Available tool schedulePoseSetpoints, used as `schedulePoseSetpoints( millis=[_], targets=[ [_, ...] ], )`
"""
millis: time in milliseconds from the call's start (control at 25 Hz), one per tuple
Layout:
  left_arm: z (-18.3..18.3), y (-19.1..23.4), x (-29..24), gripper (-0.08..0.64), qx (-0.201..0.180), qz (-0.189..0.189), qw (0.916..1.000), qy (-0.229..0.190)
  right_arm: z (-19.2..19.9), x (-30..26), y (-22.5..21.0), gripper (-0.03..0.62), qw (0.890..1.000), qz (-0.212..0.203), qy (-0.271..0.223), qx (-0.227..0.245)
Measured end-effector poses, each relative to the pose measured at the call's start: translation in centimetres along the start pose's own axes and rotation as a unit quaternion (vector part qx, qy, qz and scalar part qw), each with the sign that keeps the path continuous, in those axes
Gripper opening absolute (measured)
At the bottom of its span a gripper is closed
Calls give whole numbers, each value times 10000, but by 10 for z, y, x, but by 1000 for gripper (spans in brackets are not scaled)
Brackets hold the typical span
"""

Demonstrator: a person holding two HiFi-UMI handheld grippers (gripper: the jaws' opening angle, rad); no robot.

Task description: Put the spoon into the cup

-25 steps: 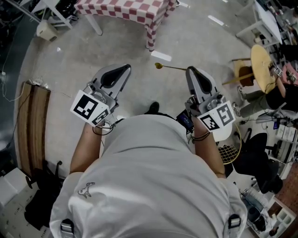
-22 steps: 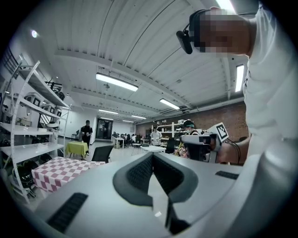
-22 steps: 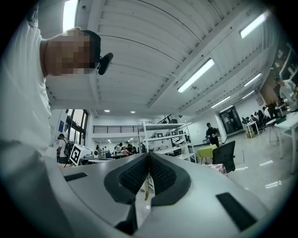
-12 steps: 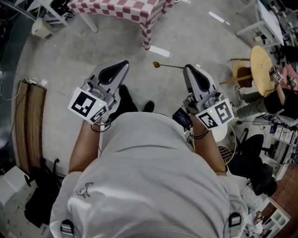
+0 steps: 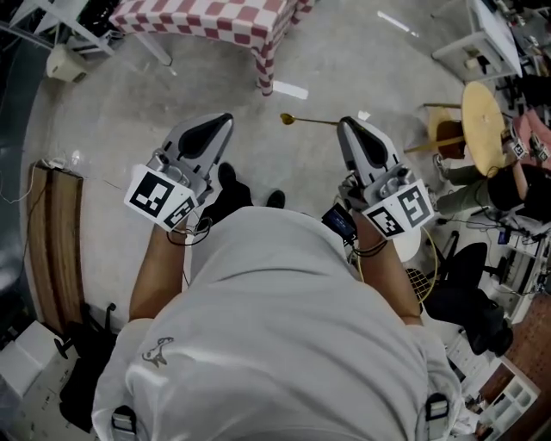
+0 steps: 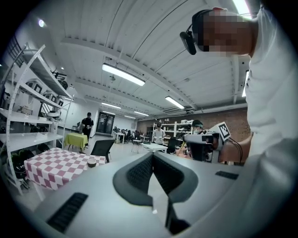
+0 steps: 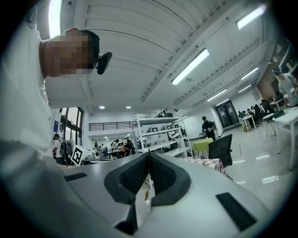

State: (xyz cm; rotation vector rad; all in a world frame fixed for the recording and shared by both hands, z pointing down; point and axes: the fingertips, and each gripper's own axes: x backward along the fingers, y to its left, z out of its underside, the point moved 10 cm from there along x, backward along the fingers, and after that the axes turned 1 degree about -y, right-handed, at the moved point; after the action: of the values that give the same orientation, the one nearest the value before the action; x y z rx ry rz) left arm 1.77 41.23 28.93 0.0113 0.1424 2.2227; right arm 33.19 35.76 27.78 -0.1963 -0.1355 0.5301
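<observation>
My right gripper [image 5: 343,124] is shut on the handle of a gold spoon [image 5: 297,120], whose bowl sticks out to the left over the concrete floor. In the right gripper view the jaws [image 7: 149,154] meet on the thin spoon. My left gripper [image 5: 225,119] is shut with nothing in it; its pads [image 6: 152,155] touch. A small cup [image 6: 91,162] stands on the red-and-white checkered table [image 6: 51,165], ahead and left in the left gripper view. In the head view only the table's edge [image 5: 219,19] shows at the top.
A wooden bench [image 5: 52,232] lies on the floor at the left. A round wooden stool [image 5: 480,127] and a seated person [image 5: 521,177] are at the right, with cables and gear below them. White tape [image 5: 291,90] marks the floor near the table's corner.
The person has stepped forward; a shoe now shows below the left gripper. The checkered table has slid left and slightly nearer in view. Both grippers stay shut, the spoon still held.
</observation>
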Motion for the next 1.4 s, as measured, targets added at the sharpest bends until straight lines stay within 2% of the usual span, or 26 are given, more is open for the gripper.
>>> schedulePoseSetpoints(
  millis=[400,840,1120,1400],
  targets=[
    [-22,94,-12,14,-111,274,9995,-57,-3,-85,-16,33,9996,290,-24,37],
    [-44,192,14,14,-242,485,9985,-90,-5,-181,2,34,9980,524,-196,278],
    [-45,226,20,14,-199,396,9990,-91,-1,-218,-2,34,9985,471,-139,227],
    [-46,240,13,14,-259,182,9994,-117,-4,-241,-25,34,9989,350,-200,226]
  ],
)
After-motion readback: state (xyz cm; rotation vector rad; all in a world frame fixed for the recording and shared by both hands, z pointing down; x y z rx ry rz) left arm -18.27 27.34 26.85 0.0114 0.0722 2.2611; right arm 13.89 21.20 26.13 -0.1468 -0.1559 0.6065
